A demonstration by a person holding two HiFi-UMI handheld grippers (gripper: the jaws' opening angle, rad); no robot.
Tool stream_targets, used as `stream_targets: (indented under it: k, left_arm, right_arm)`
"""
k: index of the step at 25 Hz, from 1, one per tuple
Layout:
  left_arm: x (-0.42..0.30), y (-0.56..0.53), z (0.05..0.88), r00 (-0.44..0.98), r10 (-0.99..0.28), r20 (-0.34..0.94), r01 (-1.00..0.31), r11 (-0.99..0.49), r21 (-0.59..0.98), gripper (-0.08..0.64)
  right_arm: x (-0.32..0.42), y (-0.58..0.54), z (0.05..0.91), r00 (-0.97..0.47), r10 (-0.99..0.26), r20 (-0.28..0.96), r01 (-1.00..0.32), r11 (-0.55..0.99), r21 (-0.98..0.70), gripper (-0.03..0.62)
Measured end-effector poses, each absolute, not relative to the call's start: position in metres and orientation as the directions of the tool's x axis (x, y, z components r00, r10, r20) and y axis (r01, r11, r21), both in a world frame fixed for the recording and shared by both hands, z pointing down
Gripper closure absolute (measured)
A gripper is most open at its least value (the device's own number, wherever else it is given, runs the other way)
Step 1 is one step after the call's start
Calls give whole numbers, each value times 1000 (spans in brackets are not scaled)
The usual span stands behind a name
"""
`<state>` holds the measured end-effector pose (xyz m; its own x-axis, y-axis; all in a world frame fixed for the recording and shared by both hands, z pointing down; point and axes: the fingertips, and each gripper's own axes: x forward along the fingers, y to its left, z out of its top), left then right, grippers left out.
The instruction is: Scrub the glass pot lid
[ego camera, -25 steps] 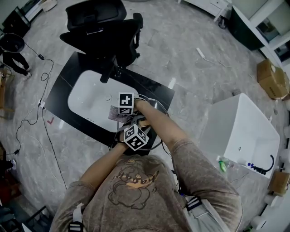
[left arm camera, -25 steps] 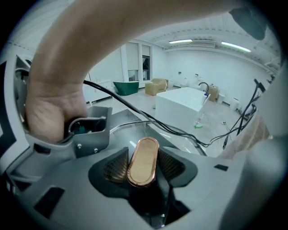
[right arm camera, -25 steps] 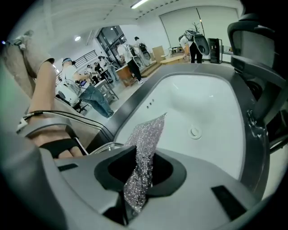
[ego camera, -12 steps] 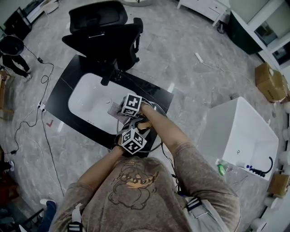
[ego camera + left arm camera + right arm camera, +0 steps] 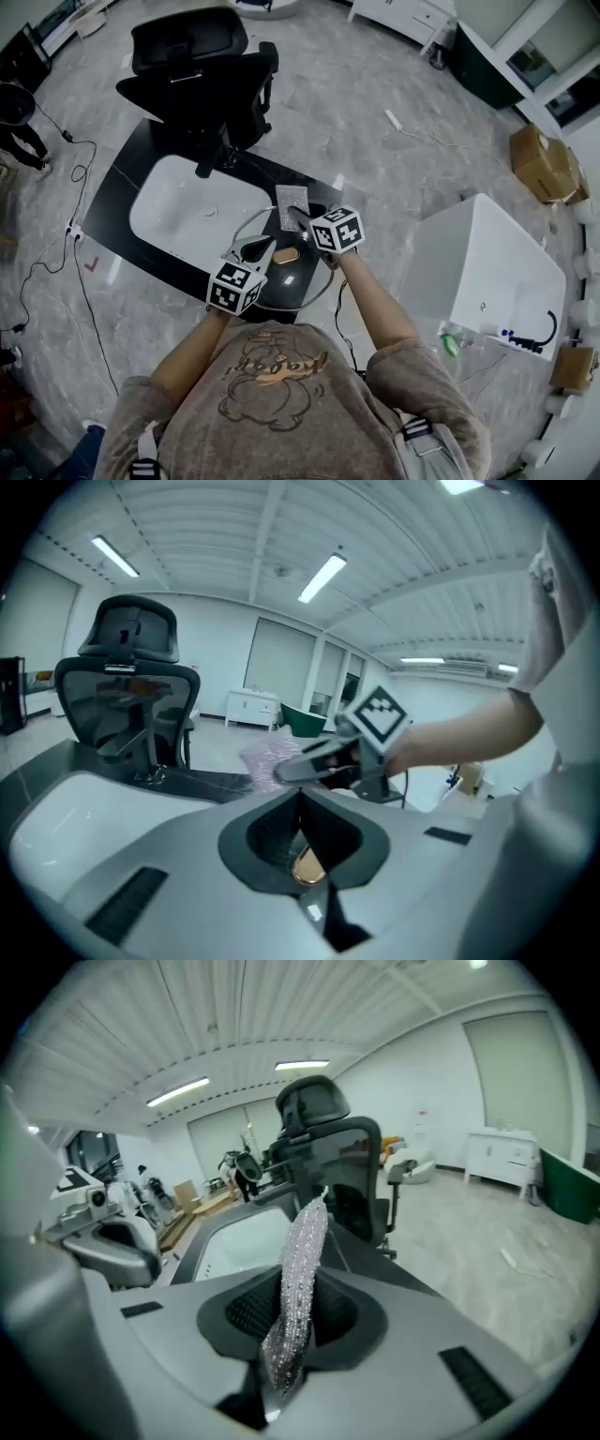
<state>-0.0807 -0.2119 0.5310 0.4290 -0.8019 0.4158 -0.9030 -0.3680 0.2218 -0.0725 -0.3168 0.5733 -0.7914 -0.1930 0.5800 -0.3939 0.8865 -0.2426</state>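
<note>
The glass pot lid (image 5: 298,281) lies over the black counter beside the sink, its copper knob (image 5: 286,254) in the middle. My left gripper (image 5: 265,246) reaches in from the lower left, jaws shut on the lid's near rim. In the left gripper view the thin lid edge and the knob (image 5: 306,866) show between the closed jaws (image 5: 300,827). My right gripper (image 5: 302,217) hovers over the lid's far edge, shut on a silvery scrub cloth (image 5: 292,201). In the right gripper view the cloth (image 5: 302,1269) stands up from the closed jaws (image 5: 298,1307).
The black counter (image 5: 131,178) holds a white sink (image 5: 187,211) left of the lid. A black office chair (image 5: 202,66) stands behind it. A white cabinet (image 5: 492,272) is to the right, cables (image 5: 80,253) run over the floor at left, and a cardboard box (image 5: 536,159) sits far right.
The two grippers were close together over the lid; now they are apart. The right one has swung right and back with the cloth, the left one left and nearer me.
</note>
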Motion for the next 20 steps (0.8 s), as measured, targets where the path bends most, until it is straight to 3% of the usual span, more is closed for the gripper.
stream_targets:
  k: [5,11,20]
  left_arm:
    - [-84,-214,508,411,-809,420,-909,-328,258,541]
    - [-75,-201,480,403,-822,401,-913,-391,116,541]
    - [-65,-177,461,409,-845,343,-909,-411,70,542]
  right_arm:
    - [2,-284,534,-738,-463,491,-623,747,-231,509]
    - [48,-225,484,-616,-690,380,-779,606,-162,509]
    - [72,-174,456,-526,-798,292,-848,519,-108,508]
